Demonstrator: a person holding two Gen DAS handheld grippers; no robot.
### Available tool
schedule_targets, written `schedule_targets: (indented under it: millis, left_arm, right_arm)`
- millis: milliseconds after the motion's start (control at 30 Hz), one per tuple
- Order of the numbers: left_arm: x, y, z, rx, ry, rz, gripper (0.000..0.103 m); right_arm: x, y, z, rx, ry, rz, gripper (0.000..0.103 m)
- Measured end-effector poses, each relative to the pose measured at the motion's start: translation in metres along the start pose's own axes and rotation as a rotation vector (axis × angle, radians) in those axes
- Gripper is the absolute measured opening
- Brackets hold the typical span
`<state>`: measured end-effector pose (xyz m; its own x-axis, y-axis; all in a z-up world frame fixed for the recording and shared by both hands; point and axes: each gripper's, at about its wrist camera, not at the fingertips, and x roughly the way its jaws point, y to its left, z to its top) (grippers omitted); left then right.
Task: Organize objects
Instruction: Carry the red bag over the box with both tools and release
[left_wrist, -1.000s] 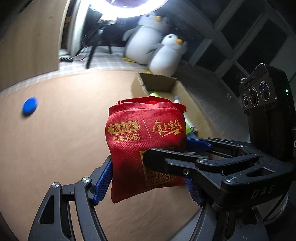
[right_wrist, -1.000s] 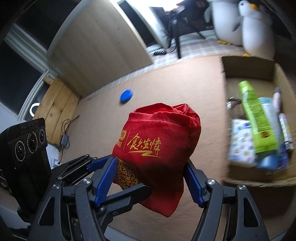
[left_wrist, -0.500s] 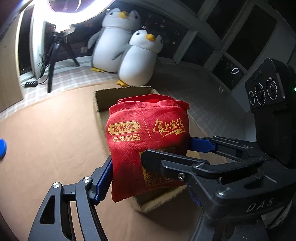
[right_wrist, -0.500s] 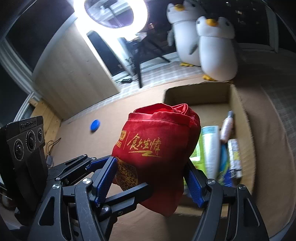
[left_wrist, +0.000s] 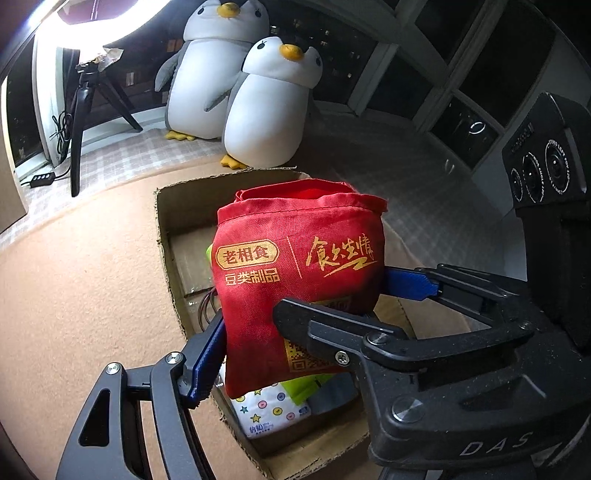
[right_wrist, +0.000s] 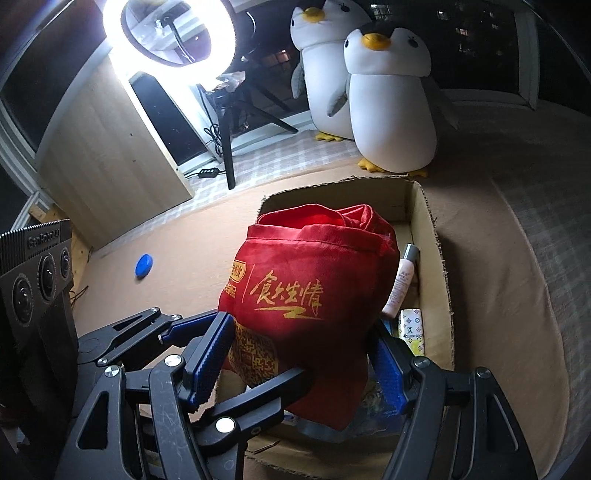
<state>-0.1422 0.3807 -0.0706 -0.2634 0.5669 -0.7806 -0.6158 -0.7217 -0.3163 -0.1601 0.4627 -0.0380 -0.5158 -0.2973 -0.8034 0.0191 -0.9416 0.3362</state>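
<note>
Left wrist view: the left gripper (left_wrist: 295, 321) clamps the red drawstring bag (left_wrist: 295, 273) above the cardboard box (left_wrist: 166, 236), the right gripper also gripping it.

Right wrist view: the right gripper (right_wrist: 295, 358) pinches the bag over the box, beside a lotion tube (right_wrist: 400, 280).

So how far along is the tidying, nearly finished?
Partly. Already in the cardboard box: a small tube, a patterned tissue pack and a green packet. In hand: the red bag, gripped from both sides by the left claw and right claw and held above the box, not yet set down. Left: a blue disc on the mat.
</note>
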Motion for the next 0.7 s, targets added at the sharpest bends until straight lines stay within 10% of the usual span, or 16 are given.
schedule_targets:
  millis: [700]
  left_arm:
    - [-0.035, 0.01, -0.013, 0.02, -0.044, 0.047, 0.085]
  right_arm:
    - [-0.012, 0.004, -0.007, 0.067, -0.039, -0.026, 0.069]
